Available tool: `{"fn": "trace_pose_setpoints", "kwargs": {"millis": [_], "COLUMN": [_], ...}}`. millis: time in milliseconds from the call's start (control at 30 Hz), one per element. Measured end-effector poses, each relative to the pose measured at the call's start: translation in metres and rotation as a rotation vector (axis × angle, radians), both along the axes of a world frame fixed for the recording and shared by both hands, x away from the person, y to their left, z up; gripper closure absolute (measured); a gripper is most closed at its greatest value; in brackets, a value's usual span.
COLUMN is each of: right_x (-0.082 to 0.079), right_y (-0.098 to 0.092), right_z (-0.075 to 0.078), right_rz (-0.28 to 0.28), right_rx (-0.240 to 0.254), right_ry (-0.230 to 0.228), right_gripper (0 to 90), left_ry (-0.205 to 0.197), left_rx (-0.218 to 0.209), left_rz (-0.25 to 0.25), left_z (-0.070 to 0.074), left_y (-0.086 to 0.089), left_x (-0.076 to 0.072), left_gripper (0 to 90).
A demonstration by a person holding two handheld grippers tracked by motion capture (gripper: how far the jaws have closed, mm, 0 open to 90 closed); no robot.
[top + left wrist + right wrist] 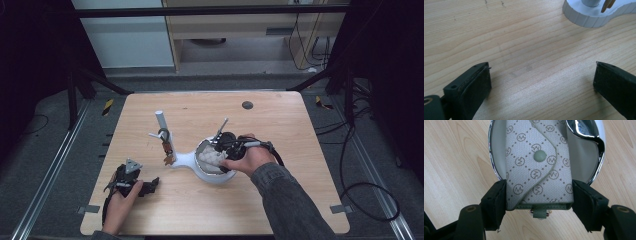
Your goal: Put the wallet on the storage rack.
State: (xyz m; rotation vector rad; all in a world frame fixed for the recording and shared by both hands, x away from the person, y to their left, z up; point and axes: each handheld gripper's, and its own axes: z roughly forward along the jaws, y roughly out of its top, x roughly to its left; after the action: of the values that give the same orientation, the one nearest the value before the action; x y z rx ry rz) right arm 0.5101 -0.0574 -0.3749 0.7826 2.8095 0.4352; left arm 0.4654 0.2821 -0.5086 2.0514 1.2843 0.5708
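Observation:
A grey monogram key pouch point(537, 165) with a snap button lies partly in a round chrome-rimmed dish point(599, 157). My right gripper point(539, 202) is shut on the pouch's near end, one jaw pressed on each side. From above, the right gripper point(220, 150) is over the dish point(212, 176), with the pouch point(209, 159) inside it. The dish belongs to a white stand point(182, 160) with an upright post point(161, 122) and something small and brown point(168, 159) hanging from a hook. My left gripper point(150, 186) rests open on the table at the front left, jaws wide with nothing between them point(542, 80).
The wooden table point(280, 120) has a small dark round mark point(247, 105) near its far edge. The white stand base point(586, 17) lies ahead and to the right of the left gripper. Black frame bars and cables surround the table.

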Motion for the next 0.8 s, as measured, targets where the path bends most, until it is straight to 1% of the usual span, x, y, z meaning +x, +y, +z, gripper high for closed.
{"fn": "trace_pose_setpoints", "kwargs": {"millis": [433,800], "right_x": [0.0045,0.0067], "right_y": [0.0033,0.0058], "right_z": [-0.0046,-0.0084], "right_rz": [-0.003,-0.003], "right_rx": [-0.006,-0.001], "right_ry": [0.008,0.015], "right_gripper": [31.9,31.8], "left_ry": [0.000,-0.001], "left_rx": [0.000,-0.001], "left_rz": [-0.002,-0.004], "left_z": [0.0000,-0.0001], "left_y": [-0.0001,-0.0003], "left_x": [-0.0001,0.0000], "left_gripper": [0.7,0.7]}}
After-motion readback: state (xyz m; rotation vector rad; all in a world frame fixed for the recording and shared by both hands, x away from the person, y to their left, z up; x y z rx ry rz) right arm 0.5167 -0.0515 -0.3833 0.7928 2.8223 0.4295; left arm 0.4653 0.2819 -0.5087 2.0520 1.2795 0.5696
